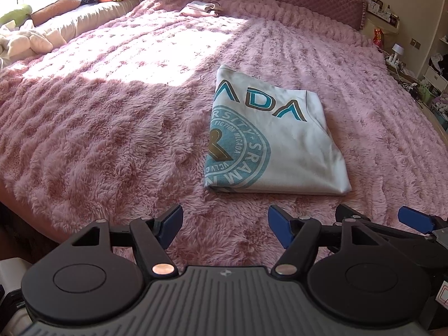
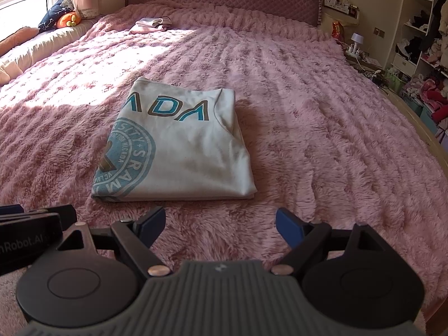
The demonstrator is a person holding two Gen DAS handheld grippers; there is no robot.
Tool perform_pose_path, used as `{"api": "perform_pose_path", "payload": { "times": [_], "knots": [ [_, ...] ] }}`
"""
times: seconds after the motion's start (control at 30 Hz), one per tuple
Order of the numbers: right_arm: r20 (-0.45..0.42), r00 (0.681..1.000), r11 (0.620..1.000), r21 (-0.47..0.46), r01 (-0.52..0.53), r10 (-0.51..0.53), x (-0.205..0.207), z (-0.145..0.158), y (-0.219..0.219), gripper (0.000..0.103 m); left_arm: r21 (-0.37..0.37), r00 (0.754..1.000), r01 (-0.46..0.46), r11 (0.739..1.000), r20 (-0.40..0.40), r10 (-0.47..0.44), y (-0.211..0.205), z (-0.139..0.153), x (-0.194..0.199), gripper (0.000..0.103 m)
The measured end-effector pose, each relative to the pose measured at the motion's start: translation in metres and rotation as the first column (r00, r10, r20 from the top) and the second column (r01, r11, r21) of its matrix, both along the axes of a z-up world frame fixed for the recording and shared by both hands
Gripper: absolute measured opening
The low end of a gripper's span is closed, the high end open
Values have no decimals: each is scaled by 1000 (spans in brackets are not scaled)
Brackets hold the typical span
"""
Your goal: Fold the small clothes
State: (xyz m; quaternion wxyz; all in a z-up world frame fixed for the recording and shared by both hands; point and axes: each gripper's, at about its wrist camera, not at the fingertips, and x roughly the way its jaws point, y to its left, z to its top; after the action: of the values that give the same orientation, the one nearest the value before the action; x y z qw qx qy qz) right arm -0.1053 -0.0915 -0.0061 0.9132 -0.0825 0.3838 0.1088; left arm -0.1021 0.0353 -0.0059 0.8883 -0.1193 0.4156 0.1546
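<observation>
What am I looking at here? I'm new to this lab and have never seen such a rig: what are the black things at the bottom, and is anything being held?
There is no robot arm. A person holds a hand-held gripper in each hand, and each carries a wide-angle camera looking forward along its two blue-tipped fingers. One picture is from the left gripper, the other from the right gripper; each shows a bit of the other gripper at its edge. Both stand open with nothing between the fingers. Ahead lies a folded pale T-shirt with teal print, resting on a fluffy pink blanket that covers a bed. Far back, near the headboard, lies another small folded pink garment.
</observation>
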Motion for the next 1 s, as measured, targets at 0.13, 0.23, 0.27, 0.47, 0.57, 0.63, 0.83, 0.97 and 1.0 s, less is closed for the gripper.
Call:
{"api": "perform_pose_path", "payload": {
  "times": [0.13,0.23,0.27,0.47,0.57,0.63,0.83,0.97,1.0],
  "knots": [
    [1,1000,1000,-3,-1,1,0,0,1,82,0,1000,-1,1000,-2,1,1,-1,0,81],
    [2,1000,1000,-7,1,-1,0,0,1,82,0,1000,-2,1000,-4,2,1,-1,0,81],
    [1,1000,1000,-7,1,-1,0,-1,1,82,-1,1000,-3,1000,-6,3,0,-2,0,81],
    [-2,1000,1000,-8,0,0,0,-2,2,82,-3,1000,-3,1000,-8,3,0,-2,0,81],
    [-2,1000,1000,-9,0,0,0,-2,2,82,-2,1000,-3,1000,-9,3,1,-3,0,81],
    [-2,1000,1000,-9,0,0,0,-2,2,82,2,1000,-2,1000,-9,2,0,-3,0,81],
    [-3,1000,1000,-9,0,0,0,-2,2,82,1,1000,-2,1000,-11,2,0,-3,1,81],
    [-2,1000,1000,-10,1,-1,0,-2,2,82,0,1000,-1,1000,-12,1,0,-4,1,81],
    [-2,1000,1000,-11,1,-1,0,-2,2,82,-1,1000,0,1000,-13,0,0,-4,2,81]
  ]
}}
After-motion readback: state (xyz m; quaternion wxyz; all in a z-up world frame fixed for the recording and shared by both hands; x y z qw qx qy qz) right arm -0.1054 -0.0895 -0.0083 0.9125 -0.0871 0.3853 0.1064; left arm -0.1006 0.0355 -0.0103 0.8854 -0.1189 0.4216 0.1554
